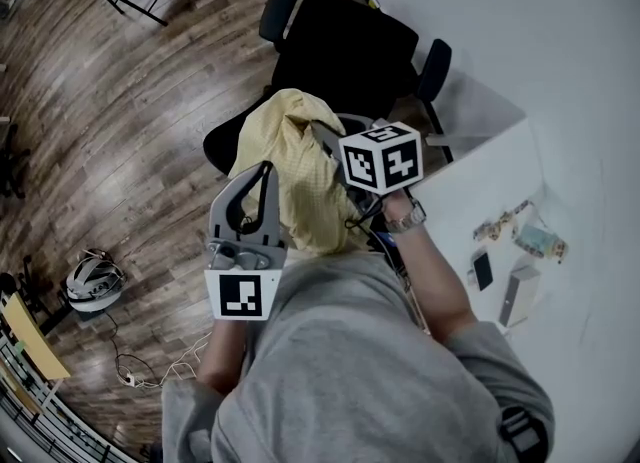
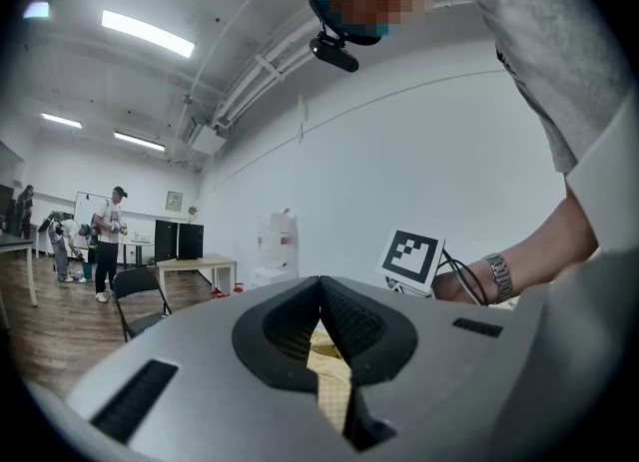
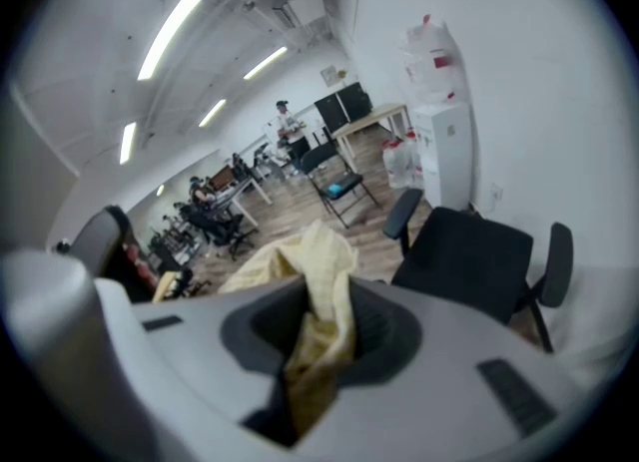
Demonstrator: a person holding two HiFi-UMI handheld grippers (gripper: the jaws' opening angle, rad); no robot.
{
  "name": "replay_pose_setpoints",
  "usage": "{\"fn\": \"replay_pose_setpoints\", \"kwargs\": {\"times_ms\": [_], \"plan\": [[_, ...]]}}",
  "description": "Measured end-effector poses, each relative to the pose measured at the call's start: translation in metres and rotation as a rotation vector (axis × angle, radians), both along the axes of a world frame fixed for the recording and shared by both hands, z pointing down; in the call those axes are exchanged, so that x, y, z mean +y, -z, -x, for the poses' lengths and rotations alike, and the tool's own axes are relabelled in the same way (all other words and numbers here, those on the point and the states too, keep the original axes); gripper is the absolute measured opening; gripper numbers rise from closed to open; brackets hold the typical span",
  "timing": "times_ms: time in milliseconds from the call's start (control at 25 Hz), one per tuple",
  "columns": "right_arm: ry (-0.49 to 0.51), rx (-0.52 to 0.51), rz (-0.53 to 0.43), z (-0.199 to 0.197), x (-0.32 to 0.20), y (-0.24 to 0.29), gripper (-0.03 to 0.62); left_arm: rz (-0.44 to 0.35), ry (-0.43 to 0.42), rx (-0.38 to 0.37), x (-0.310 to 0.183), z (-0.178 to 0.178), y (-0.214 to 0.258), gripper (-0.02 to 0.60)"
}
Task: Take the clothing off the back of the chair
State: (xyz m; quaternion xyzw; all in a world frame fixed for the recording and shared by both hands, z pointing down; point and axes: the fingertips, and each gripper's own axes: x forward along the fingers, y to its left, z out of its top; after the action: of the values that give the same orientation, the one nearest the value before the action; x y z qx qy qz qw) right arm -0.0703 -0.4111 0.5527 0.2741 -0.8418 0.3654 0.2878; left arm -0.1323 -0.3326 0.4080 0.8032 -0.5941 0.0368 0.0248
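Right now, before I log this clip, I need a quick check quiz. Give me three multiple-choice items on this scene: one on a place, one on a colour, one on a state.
1. In the head view, where is the garment?
A on the floor
B between the left gripper and the right gripper
C on the white desk

2. What colour is the garment?
A pale yellow
B red
C dark blue

3. How do the right gripper's jaws stand?
A wide open and empty
B shut on a chair armrest
C shut on the garment

Answers:
1 B, the cloth bunches between the two grippers.
2 A, it shows yellow in all three views.
3 C, the right gripper view shows cloth pinched between the pads.
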Motion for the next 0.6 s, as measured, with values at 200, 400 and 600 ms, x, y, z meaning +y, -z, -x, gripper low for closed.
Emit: {"fn": "replay_pose_setpoints", "kwargs": {"times_ms": [200,400,600], "plan": [[0.001,0.001,-0.052,-0.008,0.0,0.007,0.092,-0.013,0.02,-0.001,0.011,-0.006,0.004,0.032],[0.008,-0.005,-0.095,-0.017,0.001,0.016,0.092,-0.021,0.036,-0.022,0.021,-0.015,0.008,0.032],[0.018,-0.015,-0.13,-0.028,0.004,0.021,0.091,-0.041,0.071,-0.025,0.034,-0.027,0.015,0.032]]}}
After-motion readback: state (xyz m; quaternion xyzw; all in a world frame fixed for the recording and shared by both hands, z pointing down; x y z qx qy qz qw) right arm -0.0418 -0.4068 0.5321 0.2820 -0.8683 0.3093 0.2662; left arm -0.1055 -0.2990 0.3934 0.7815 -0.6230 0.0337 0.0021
